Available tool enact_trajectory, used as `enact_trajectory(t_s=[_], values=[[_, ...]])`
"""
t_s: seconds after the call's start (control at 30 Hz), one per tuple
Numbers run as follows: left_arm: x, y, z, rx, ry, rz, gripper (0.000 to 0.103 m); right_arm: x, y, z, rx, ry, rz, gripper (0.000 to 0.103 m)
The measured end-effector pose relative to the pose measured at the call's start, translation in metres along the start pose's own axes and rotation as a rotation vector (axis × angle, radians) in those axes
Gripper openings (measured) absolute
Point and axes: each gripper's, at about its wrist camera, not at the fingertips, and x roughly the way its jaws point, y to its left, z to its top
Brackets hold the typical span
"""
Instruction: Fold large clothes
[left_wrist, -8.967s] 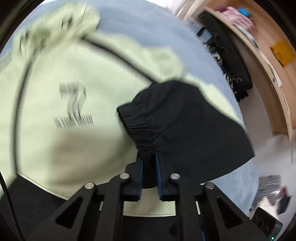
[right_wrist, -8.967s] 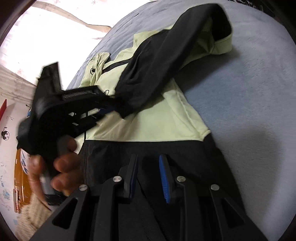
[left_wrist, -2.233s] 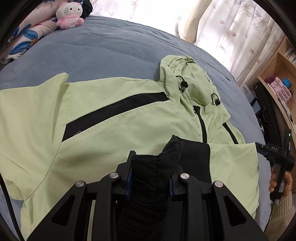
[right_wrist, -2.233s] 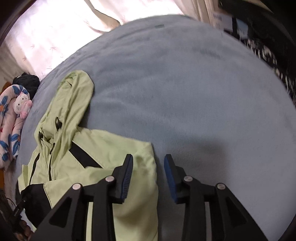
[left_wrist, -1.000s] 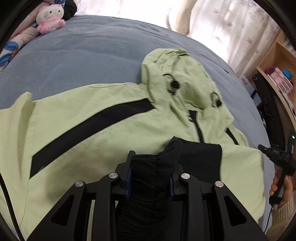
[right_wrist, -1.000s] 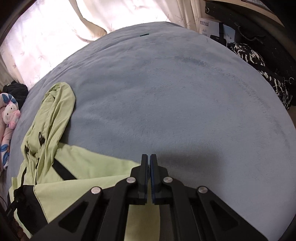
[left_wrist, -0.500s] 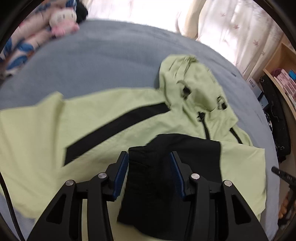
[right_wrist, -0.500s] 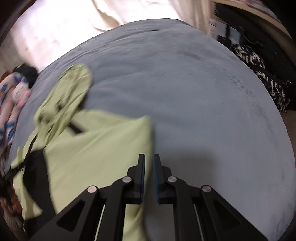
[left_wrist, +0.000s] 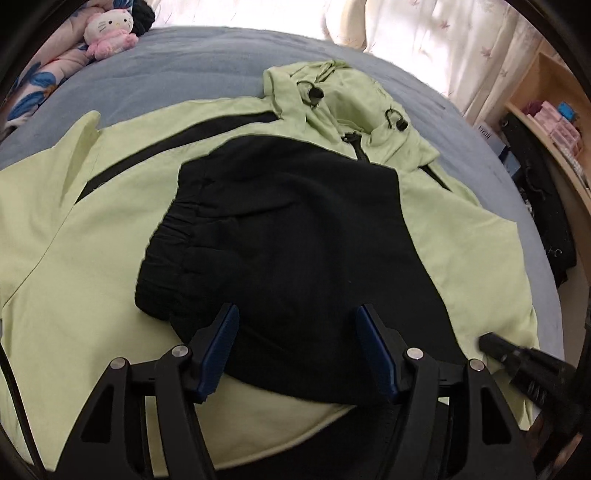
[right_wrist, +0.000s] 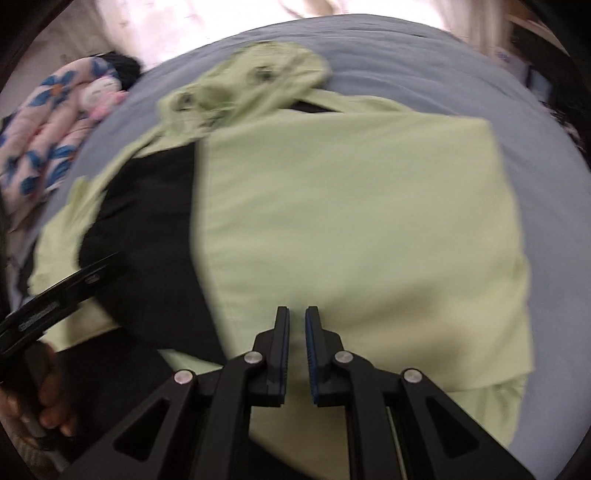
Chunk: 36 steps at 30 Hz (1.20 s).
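Blue bed (left_wrist: 207, 62), one green jacket (left_wrist: 85, 236), two tongs, one plush toy (left_wrist: 109, 31)

Jacket (left_wrist: 110, 236) lies spread flat on the bed (left_wrist: 192, 66), hood (left_wrist: 343, 92) at the far end, one sleeve (left_wrist: 288, 229) folded across its chest. Plush toy (left_wrist: 109, 33) and a pillow (right_wrist: 40, 140) sit at the bed's far left corner; shelves (left_wrist: 554, 122) stand to the right of the bed. Left tongs (left_wrist: 297, 347) hang over the near end of the folded sleeve, right tongs (right_wrist: 296, 332) over the jacket's folded-in right side.
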Motion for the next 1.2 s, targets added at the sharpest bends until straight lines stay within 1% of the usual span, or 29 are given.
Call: enact_trajectory(t_s=[0.07, 0.1, 0.13, 0.2, 0.3, 0.33, 0.4, 0.47, 0.57, 0.7, 0.83, 0.9, 1.07, 1.2], values=[[-0.002, 0.009, 0.002, -0.006, -0.013, 0.01, 0.064, -0.004, -0.029, -0.001, 0.039, -0.027, -0.09, 0.007], [-0.002, 0.015, 0.003, -0.015, -0.006, -0.011, 0.062, -0.006, -0.044, -0.002, 0.058, -0.035, -0.144, 0.004], [-0.003, 0.018, 0.004, -0.022, -0.002, -0.025, 0.061, -0.008, -0.056, -0.004, 0.08, -0.04, -0.175, 0.004], [-0.003, 0.024, 0.006, -0.03, 0.008, -0.057, 0.06, -0.013, -0.078, -0.007, 0.148, -0.049, -0.13, 0.0], [-0.002, 0.021, 0.008, -0.021, 0.016, -0.054, 0.06, -0.016, -0.084, -0.008, 0.195, -0.058, -0.12, 0.0], [-0.002, 0.02, 0.008, -0.017, 0.017, -0.047, 0.06, -0.016, -0.082, -0.008, 0.199, -0.058, -0.132, 0.001], [-0.004, 0.017, 0.007, -0.007, 0.021, -0.033, 0.06, -0.017, -0.078, -0.009, 0.196, -0.059, -0.141, 0.005], [-0.005, 0.015, 0.009, 0.001, 0.02, -0.022, 0.06, -0.018, -0.074, -0.009, 0.195, -0.055, -0.151, 0.006], [-0.012, 0.014, 0.008, 0.002, 0.02, -0.017, 0.06, -0.026, -0.068, -0.012, 0.214, -0.062, -0.132, 0.012], [-0.028, 0.016, 0.005, -0.011, 0.023, -0.002, 0.061, -0.047, -0.058, -0.022, 0.242, -0.076, -0.084, 0.024], [-0.054, 0.016, -0.001, -0.009, 0.012, 0.0, 0.061, -0.075, -0.037, -0.032, 0.224, -0.105, -0.083, 0.025], [-0.072, 0.014, -0.008, 0.005, -0.003, 0.014, 0.062, -0.09, -0.024, -0.039, 0.221, -0.119, -0.082, 0.025], [-0.117, 0.01, -0.031, 0.055, -0.025, 0.057, 0.062, -0.118, 0.011, -0.06, 0.239, -0.12, 0.012, 0.025], [-0.155, 0.014, -0.05, 0.085, -0.044, 0.083, 0.062, -0.133, 0.041, -0.074, 0.219, -0.115, 0.061, 0.025]])
